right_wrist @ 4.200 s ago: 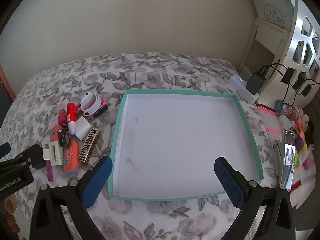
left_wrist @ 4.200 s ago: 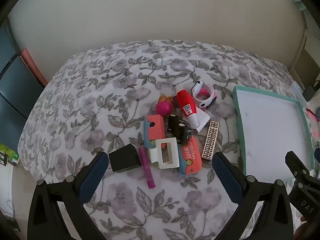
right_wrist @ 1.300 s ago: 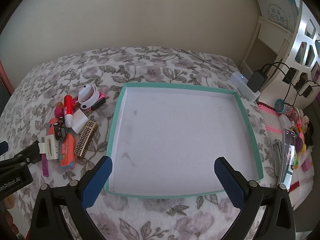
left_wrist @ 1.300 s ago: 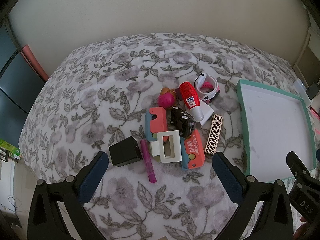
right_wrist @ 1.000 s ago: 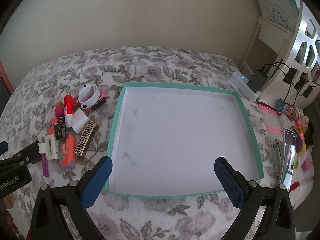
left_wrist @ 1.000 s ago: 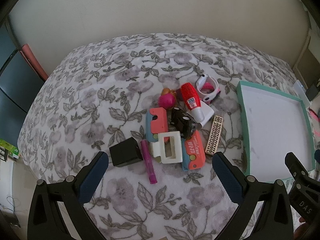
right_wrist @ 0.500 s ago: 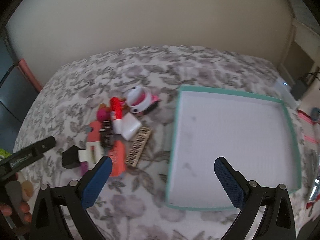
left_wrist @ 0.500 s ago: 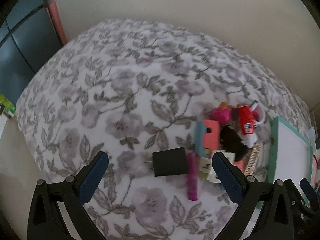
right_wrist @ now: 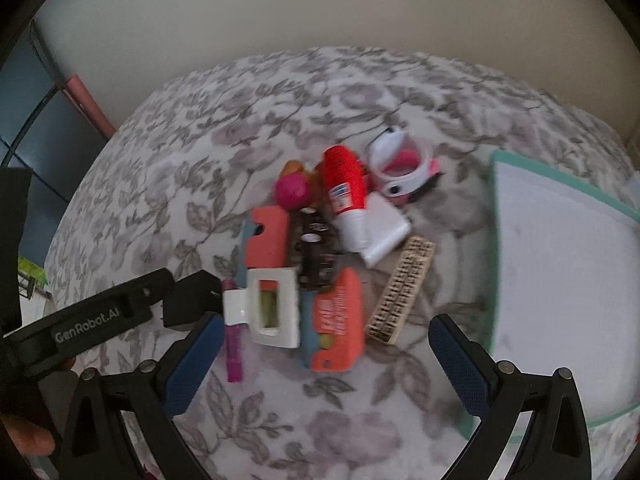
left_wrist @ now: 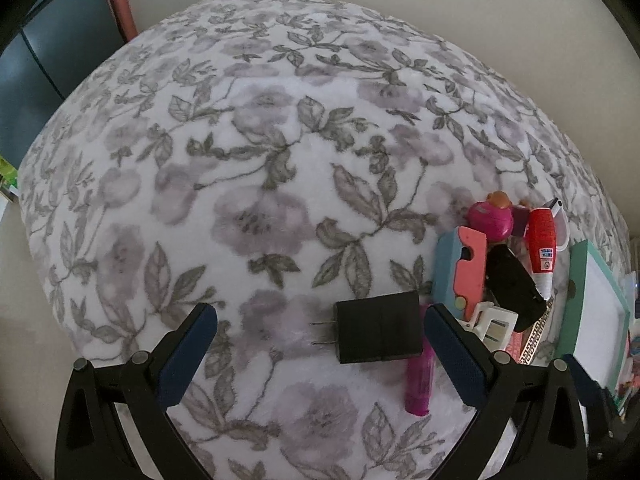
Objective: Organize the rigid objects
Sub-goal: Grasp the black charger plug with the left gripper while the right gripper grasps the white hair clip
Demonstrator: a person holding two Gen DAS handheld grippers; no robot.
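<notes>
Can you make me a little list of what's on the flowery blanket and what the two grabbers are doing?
surface: flowery blanket
toy pile: red bottle, pink ball toy, white clip, orange case
plug: black charger, prongs pointing left
tray: teal-rimmed tray, right of the pile
left gripper: jaws open around the charger, not touching
right gripper: jaws open, just in front of the pile
</notes>
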